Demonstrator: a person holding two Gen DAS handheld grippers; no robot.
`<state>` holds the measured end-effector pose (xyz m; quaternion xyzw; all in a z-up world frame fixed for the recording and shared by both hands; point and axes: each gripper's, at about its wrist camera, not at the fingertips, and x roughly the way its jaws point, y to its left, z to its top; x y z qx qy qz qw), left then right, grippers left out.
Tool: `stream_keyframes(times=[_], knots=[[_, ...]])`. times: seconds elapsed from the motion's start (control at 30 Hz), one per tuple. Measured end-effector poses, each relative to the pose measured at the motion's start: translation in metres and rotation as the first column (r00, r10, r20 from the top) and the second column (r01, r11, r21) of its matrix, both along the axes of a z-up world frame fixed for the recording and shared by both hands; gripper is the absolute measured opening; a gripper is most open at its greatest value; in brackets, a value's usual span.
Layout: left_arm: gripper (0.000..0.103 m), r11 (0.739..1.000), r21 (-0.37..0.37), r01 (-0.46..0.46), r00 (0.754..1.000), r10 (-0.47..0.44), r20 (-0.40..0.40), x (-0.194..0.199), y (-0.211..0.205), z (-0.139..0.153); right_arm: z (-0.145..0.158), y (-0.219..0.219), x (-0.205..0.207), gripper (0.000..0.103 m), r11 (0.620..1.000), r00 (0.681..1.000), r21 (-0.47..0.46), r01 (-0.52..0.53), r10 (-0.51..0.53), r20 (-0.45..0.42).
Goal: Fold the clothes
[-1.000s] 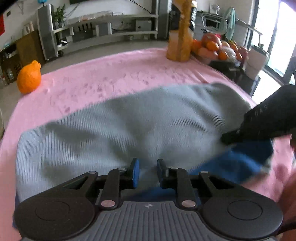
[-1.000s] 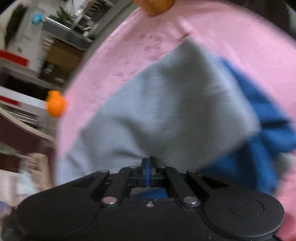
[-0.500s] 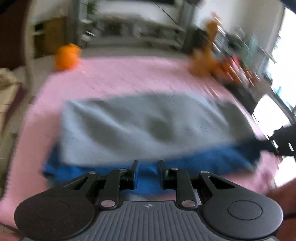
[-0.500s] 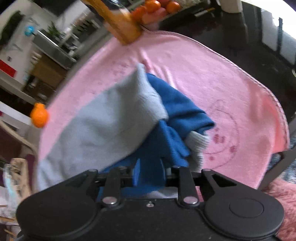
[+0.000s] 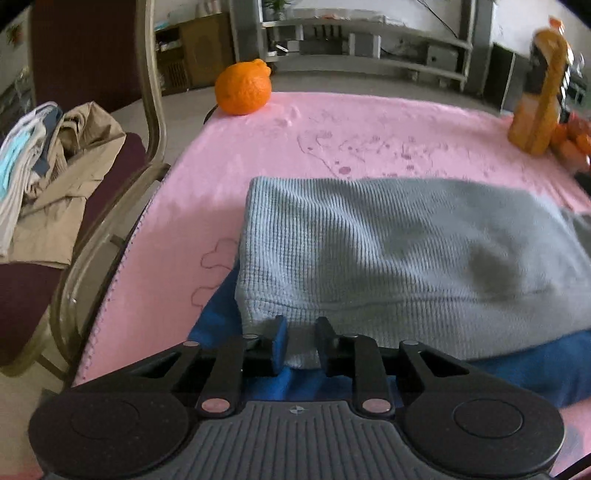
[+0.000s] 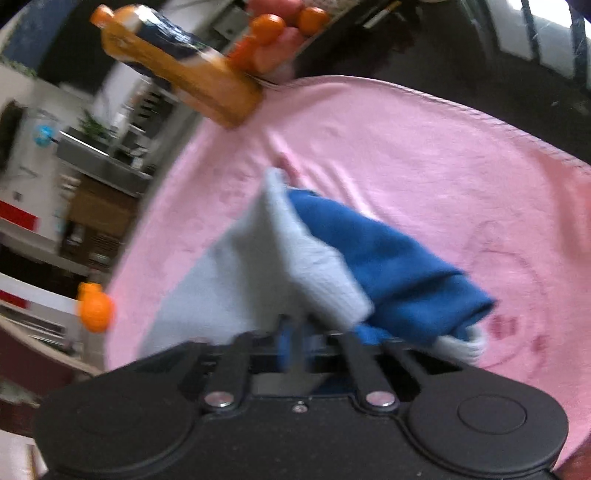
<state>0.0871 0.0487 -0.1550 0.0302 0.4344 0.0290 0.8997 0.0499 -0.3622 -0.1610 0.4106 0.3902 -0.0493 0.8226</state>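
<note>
A knit garment [image 5: 406, 251], pale grey on top with a dark blue layer under it, lies folded on the pink blanket [image 5: 332, 129]. My left gripper [image 5: 301, 343] sits at its near left edge. The jaws stand a narrow gap apart and grey knit fills that gap. In the right wrist view the garment [image 6: 288, 258] is bunched and rises toward my right gripper [image 6: 297, 343], whose jaws are close together on the cloth. The blue part [image 6: 399, 266] sags to the right. This view is blurred.
An orange [image 5: 243, 88] rests at the blanket's far left corner. A tall orange bottle [image 5: 539, 85] and a fruit pile [image 6: 273, 29] stand at the far right. A chair [image 5: 151, 110] holding piled clothes [image 5: 55, 166] is close on the left.
The left view has swung left toward the garment's left end and the chair. The right gripper has drawn back with the garment's right end, which now stands bunched and raised.
</note>
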Motion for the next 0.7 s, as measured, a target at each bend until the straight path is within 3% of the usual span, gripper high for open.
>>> stream_keyframes(times=[0.2,0.3,0.37,0.5,0.7], knots=[[0.018,1.0,0.002,-0.013,0.999,0.014,-0.032,-0.014,0.007,0.005,-0.004,0.0,-0.007,0.0,1.0,0.999,-0.022,0.004,-0.005,-0.04],[0.018,1.0,0.0,0.023,1.0,-0.023,0.002,-0.026,0.004,0.015,-0.006,0.0,-0.01,0.007,0.999,0.998,-0.033,0.006,-0.008,-0.06],[0.018,0.997,-0.045,0.063,0.998,-0.063,0.008,-0.03,0.002,0.018,-0.009,0.005,-0.009,0.015,0.999,0.997,-0.014,-0.034,0.033,-0.068],[0.018,0.983,-0.123,0.136,0.988,-0.144,-0.052,-0.03,-0.008,0.009,-0.015,0.017,-0.004,0.018,0.991,0.988,0.037,-0.131,0.133,-0.077],[0.018,0.975,-0.025,0.22,0.967,-0.221,-0.123,-0.03,-0.028,-0.007,-0.024,0.034,0.003,0.019,0.956,0.956,0.113,-0.272,0.282,-0.08]])
